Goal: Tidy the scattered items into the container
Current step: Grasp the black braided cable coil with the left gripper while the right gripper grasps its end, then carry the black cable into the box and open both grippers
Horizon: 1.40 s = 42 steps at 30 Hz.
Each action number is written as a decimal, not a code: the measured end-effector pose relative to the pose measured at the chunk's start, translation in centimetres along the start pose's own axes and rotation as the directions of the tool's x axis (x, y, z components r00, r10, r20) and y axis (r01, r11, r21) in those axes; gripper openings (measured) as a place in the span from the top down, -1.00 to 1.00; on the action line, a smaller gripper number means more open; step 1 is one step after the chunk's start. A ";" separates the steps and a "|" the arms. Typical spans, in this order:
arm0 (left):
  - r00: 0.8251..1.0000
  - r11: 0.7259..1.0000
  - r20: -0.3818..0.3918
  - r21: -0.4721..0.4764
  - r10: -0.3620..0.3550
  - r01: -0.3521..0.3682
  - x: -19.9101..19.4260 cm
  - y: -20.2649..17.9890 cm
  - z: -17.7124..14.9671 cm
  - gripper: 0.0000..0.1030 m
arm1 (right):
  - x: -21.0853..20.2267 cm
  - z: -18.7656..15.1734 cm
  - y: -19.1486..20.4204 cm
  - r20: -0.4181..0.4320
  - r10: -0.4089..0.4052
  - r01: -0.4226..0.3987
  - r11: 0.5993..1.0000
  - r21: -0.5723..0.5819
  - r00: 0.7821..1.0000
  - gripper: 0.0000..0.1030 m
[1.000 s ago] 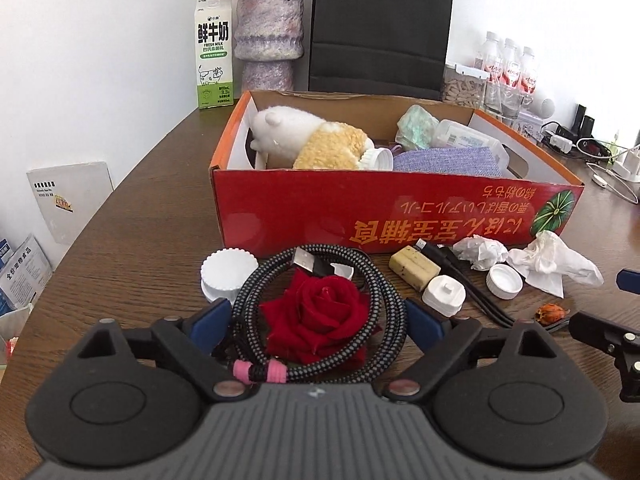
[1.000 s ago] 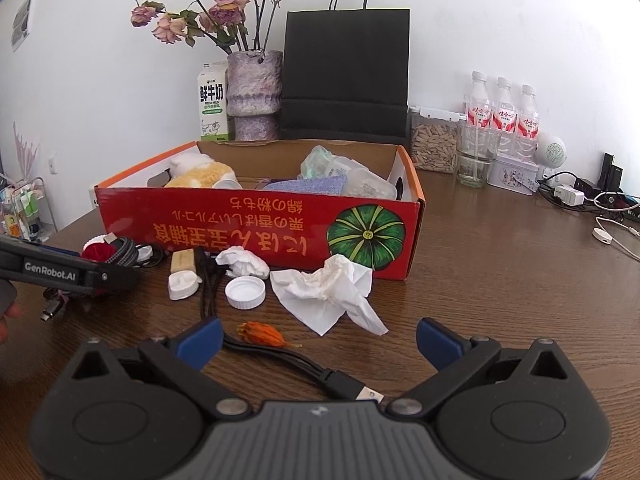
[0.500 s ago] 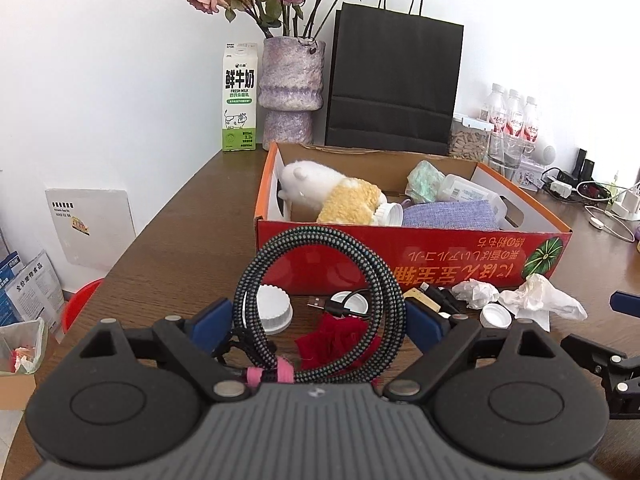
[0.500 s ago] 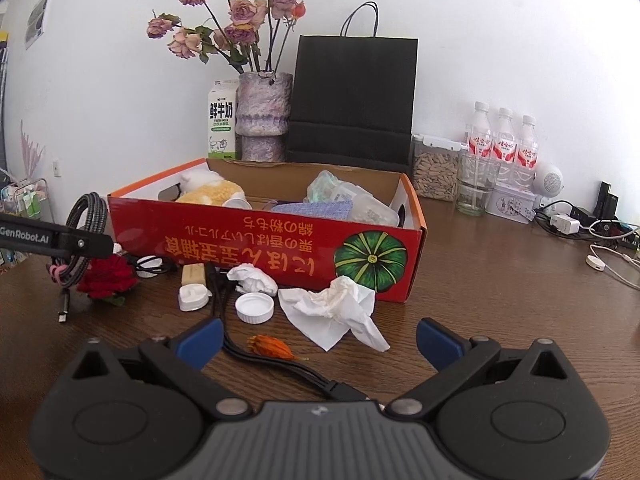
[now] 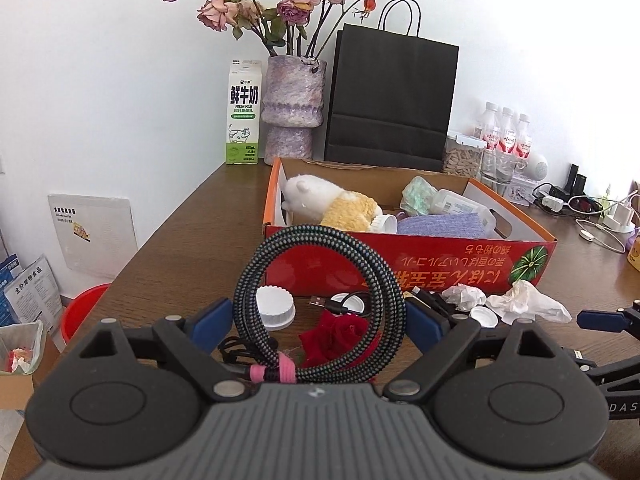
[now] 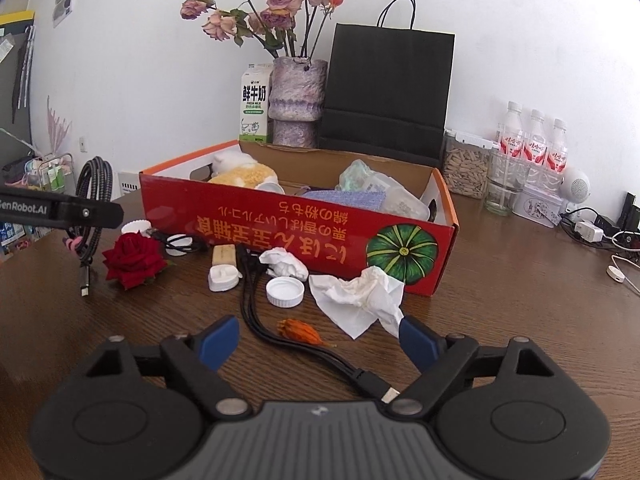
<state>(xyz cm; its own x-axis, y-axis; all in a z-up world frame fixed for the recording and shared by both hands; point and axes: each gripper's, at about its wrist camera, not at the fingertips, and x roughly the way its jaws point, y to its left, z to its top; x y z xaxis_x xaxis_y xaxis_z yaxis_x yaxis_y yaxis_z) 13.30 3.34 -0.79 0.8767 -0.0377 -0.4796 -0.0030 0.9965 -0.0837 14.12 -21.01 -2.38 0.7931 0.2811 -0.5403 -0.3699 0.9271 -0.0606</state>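
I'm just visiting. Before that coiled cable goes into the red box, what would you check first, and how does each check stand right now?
1. Braided cable coil gripped by the left gripper: ok, it hangs clear of the table.
2. Coil's loose plug end: ok, dangling free beside the red rose.
3. Room in the red box: ok, a gap shows behind the plush toy.
4. Coil above the box rim: cannot tell.
5. Right gripper out of the way: ok, low over the black cable, jaws closing, gripping nothing.
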 end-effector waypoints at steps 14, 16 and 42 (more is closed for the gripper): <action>1.000 1.000 0.003 -0.026 0.004 -0.004 -1.1 1.0 -0.3 -0.78 | 1.9 0.2 -1.7 -0.128 0.168 -0.165 0.986 0.034 0.978 0.69; 1.000 1.000 0.005 -0.028 0.003 -0.003 -1.3 1.1 -0.4 -0.78 | 1.3 -0.1 -1.1 -0.124 0.163 -0.163 0.987 0.006 0.979 0.79; 0.987 0.998 0.151 -0.018 -0.061 0.065 -4.2 -0.7 6.2 -0.78 | -6.6 10.8 0.0 0.299 0.157 -0.148 0.988 -0.053 0.941 0.99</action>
<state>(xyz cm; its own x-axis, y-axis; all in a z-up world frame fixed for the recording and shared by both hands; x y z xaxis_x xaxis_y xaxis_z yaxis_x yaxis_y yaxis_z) 12.60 3.30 6.75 0.9379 -0.0867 -0.3359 0.0450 0.9905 -0.1302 14.08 -20.17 10.23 0.8330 0.4843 -0.2675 -0.5083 0.8608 -0.0244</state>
